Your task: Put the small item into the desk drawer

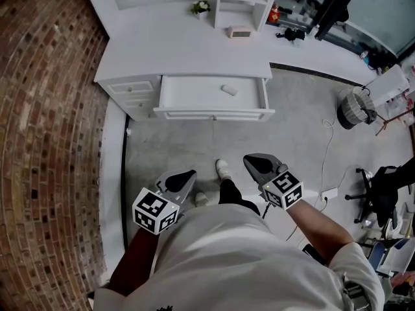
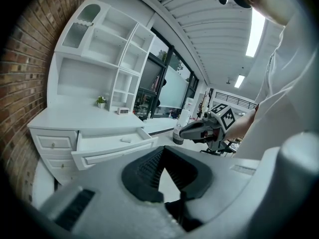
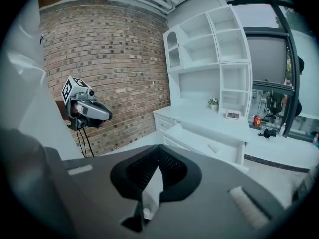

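While the person stands back from the white desk (image 1: 162,44), its wide drawer (image 1: 185,94) is pulled open. The small item (image 1: 229,89), a pale oblong piece that I cannot identify more closely from here, lies inside toward the right. Both tools are held low by the person's waist, well apart from the desk: the left hand-held gripper (image 1: 188,175) and the right hand-held gripper (image 1: 249,161) each have their jaws brought together with nothing between them, tips aimed toward the drawer.
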A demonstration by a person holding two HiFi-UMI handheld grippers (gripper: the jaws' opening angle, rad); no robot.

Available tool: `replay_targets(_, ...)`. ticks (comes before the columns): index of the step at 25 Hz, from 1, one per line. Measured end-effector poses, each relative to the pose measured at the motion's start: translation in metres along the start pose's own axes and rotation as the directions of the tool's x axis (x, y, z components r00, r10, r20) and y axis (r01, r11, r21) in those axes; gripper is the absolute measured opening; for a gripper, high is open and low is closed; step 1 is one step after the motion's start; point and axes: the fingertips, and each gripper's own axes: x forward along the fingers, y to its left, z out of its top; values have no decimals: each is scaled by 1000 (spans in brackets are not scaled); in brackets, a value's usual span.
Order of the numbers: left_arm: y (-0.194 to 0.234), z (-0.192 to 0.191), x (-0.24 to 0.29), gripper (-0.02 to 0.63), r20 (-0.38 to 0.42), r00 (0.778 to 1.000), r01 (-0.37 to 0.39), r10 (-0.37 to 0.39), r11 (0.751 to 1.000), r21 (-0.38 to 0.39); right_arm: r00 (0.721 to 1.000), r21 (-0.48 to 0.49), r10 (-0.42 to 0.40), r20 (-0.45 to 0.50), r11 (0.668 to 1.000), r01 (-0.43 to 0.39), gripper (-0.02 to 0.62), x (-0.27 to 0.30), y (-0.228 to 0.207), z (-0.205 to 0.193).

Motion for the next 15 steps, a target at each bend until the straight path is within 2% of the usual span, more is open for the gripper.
replay_targets(15, 3, -5, -5, 6, 9, 1000, -4, 4, 1000, -14, 999, -22, 30, 14, 999, -30, 12, 3, 16, 12)
